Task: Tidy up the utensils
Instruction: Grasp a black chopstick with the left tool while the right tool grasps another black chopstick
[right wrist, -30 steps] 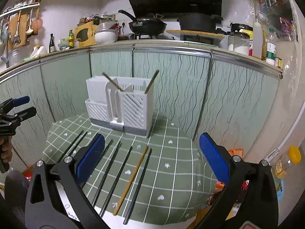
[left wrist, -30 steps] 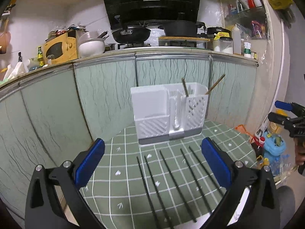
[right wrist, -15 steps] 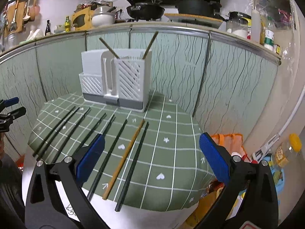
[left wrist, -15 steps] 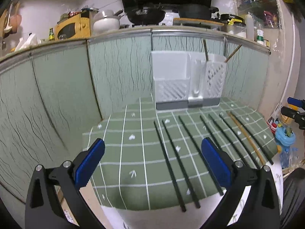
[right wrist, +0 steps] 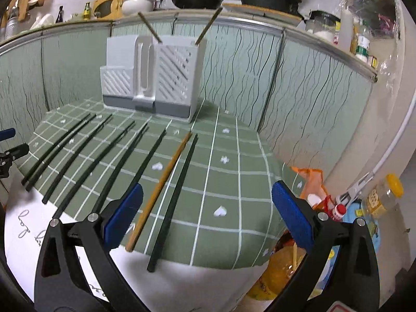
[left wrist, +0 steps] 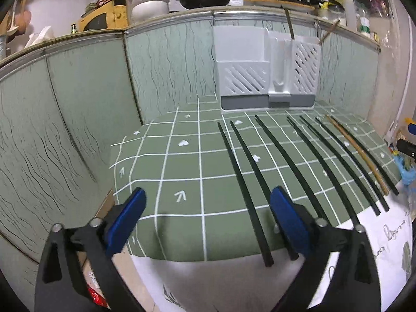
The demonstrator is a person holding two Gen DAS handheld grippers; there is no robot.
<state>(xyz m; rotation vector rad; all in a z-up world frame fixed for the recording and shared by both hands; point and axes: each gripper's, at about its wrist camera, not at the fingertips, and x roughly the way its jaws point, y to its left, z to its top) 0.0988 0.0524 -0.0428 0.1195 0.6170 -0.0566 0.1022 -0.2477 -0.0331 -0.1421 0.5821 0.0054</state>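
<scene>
Two wooden chopsticks [right wrist: 150, 28] already stand tilted in the tall slatted compartment of the white utensil holder [right wrist: 153, 78] at the back of the desk [right wrist: 226, 182], so the sorting has only just begun. The rest is still to do: seven black chopsticks [left wrist: 244, 182] and one wooden chopstick [right wrist: 158, 189] lie side by side on the green checked cloth in front of the holder, pointing toward it. The left gripper [left wrist: 208, 215] has just been closing slightly yet stands wide apart and empty, above the near edge of the cloth beside the leftmost black pair. The right gripper [right wrist: 208, 210] is also spread wide and holds nothing, with the wooden chopstick and the last black chopstick [right wrist: 176, 195] between its fingers' reach.
</scene>
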